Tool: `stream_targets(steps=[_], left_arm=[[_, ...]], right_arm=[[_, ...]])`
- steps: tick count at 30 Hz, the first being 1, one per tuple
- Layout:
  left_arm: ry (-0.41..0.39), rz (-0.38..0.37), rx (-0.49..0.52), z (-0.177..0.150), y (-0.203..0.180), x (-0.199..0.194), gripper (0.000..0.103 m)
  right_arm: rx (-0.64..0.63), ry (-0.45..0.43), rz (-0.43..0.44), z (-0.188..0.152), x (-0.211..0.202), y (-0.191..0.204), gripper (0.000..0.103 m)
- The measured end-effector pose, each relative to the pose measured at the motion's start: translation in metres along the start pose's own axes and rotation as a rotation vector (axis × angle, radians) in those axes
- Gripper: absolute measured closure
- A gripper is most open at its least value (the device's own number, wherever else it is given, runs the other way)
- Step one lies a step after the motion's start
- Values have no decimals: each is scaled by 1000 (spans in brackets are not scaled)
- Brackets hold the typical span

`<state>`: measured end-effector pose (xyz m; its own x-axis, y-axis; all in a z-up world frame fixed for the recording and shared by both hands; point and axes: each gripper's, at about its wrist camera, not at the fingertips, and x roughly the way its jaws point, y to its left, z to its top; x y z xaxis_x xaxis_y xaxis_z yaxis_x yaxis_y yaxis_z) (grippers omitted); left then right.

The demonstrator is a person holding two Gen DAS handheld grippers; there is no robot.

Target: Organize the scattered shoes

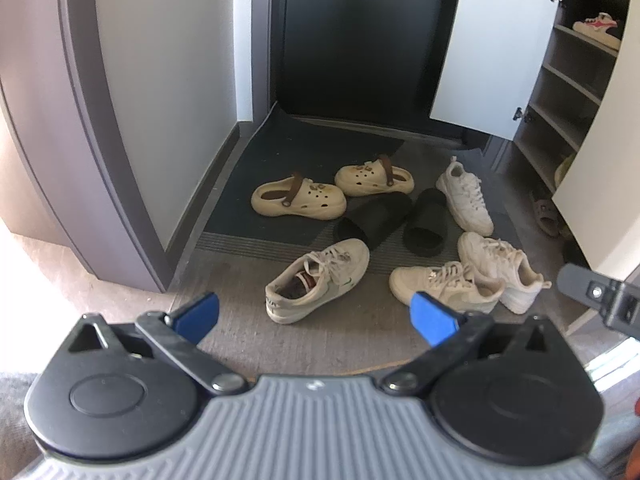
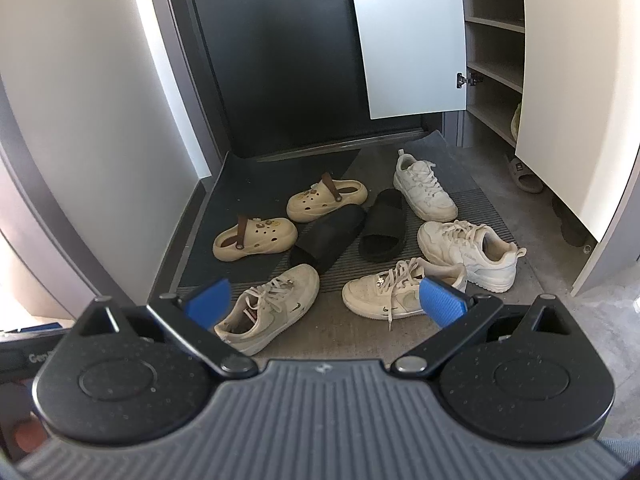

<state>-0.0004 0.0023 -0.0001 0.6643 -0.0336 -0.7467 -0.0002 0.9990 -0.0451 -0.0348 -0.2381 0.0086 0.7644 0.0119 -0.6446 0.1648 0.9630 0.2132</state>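
Shoes (image 1: 372, 236) scattered on floor beyond both | left tongs (image 1: 316, 316) wide, empty | right tongs (image 2: 326, 304) wide, empty

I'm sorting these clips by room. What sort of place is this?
Most likely a home entryway. A dark doormat lies before a dark door, an open shoe cabinet with shelves stands on the right, and clogs, slides and sneakers are scattered across the floor.

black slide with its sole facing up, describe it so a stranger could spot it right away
Start at the dark doormat before the door. Two black slides lie at its middle; take the flipped slide, beside the upright slide. It shows a smooth sole and no foot opening.
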Motion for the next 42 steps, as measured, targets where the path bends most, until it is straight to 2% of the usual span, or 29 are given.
stream_targets(steps=[5, 9, 16, 33, 35, 42], left_arm=[[-1, -13, -12, 0, 4, 0, 0], [-1, -23, -21, -1, 8, -1, 0], [-23, -10, -19, -2, 16, -9, 0], [-24, 1, -22, -4, 14, -13, 0], [-23, 2, -19, -4, 13, -12, 0], [-24, 4, -18, -6, 14, -12, 0]], right_arm=[[3, -1, -5, 4, 2, -5, 0], [-42, -45, -18, -11, -8, 4, 0], [6, -16, 12, -6, -2, -12, 0], [9, -27, 19, -9, -8, -4, 0], [3, -28, 9, -13, -3, 13, 0], [8, -32, 10, -12, -5, 12, 0]])
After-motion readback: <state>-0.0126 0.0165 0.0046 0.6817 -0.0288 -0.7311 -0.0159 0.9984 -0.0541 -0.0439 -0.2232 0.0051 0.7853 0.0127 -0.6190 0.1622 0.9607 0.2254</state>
